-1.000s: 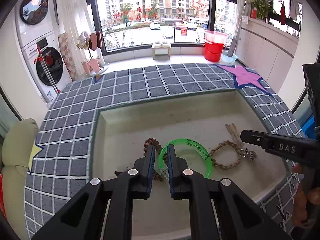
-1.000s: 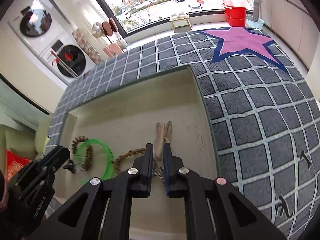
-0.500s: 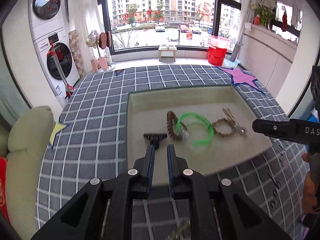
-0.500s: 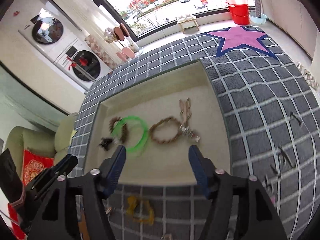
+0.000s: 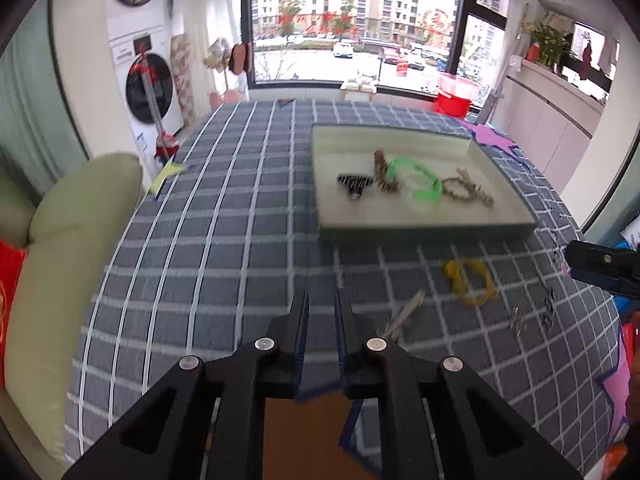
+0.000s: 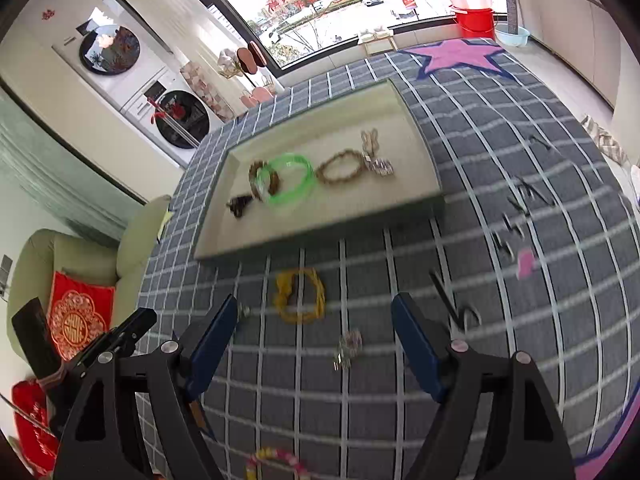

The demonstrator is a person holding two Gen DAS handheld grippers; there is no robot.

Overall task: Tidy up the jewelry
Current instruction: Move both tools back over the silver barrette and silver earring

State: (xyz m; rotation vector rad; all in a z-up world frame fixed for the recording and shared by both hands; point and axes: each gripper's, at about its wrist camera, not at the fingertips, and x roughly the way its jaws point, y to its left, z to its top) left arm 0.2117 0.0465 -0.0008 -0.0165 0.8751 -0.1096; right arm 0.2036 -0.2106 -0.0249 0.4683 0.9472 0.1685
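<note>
A cream tray (image 6: 416, 128) (image 5: 424, 226) on the checked cloth holds a green bangle (image 6: 286, 186) (image 5: 418, 180), a brown bead bracelet (image 6: 262, 174), a rope bracelet with a charm (image 6: 344, 166) (image 5: 464, 190) and a black clip (image 6: 239, 204) (image 5: 354, 184). A yellow bracelet (image 6: 300, 296) (image 5: 470, 280) lies on the cloth in front of the tray. My right gripper (image 6: 312, 340) is open wide and empty above the cloth near it. My left gripper (image 5: 322, 320) is nearly shut and empty, pulled back near the table's front.
Loose on the cloth: a small silver piece (image 6: 348, 350), hairpins (image 6: 456, 304) (image 5: 404, 314), a pink tag (image 6: 525, 262), a pink-yellow bead bracelet (image 6: 276, 458). A green sofa with a red cushion (image 6: 78, 326) stands left. A washer (image 5: 150, 88) stands behind.
Both grippers have drawn back from the tray toward the table's front. The right gripper, shut a second ago, has opened wide. The loose jewelry on the cloth has come into view.
</note>
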